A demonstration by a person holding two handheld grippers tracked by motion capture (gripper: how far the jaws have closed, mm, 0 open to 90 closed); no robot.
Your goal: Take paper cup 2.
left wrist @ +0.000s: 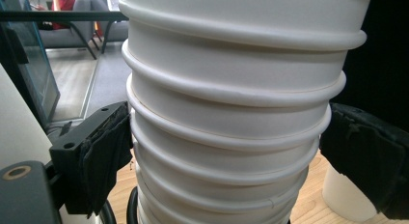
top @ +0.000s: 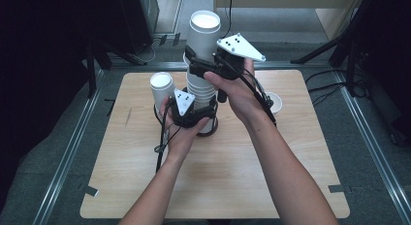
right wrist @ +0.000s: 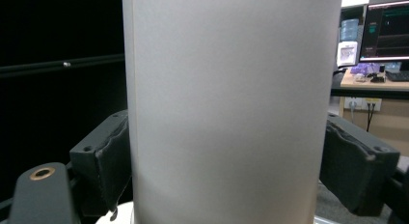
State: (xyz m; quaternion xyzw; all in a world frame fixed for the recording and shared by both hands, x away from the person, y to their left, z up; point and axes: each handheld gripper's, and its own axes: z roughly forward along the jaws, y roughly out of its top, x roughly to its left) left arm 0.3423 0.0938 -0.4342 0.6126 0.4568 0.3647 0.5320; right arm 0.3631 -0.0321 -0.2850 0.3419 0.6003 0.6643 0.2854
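While the views are taken in turn, each line reads label, then value.

High view, stack: a tall stack of white paper cups stands near the middle of the bench, top cup raised highest.
High view, left tongs: low on the stack, probably to pin the lower cups down.
High view, right tongs: up at the top cup's wall, placed, I judge, to pull that cup off.
High view, others: a single cup stands just left of the stack; another cup sits at the right.
Left gripper view: both pads press the ribbed rims of the stack, so these tongs are clamped on it.
Right gripper view: pads hug the smooth wall of the top cup, gripping it from both sides.
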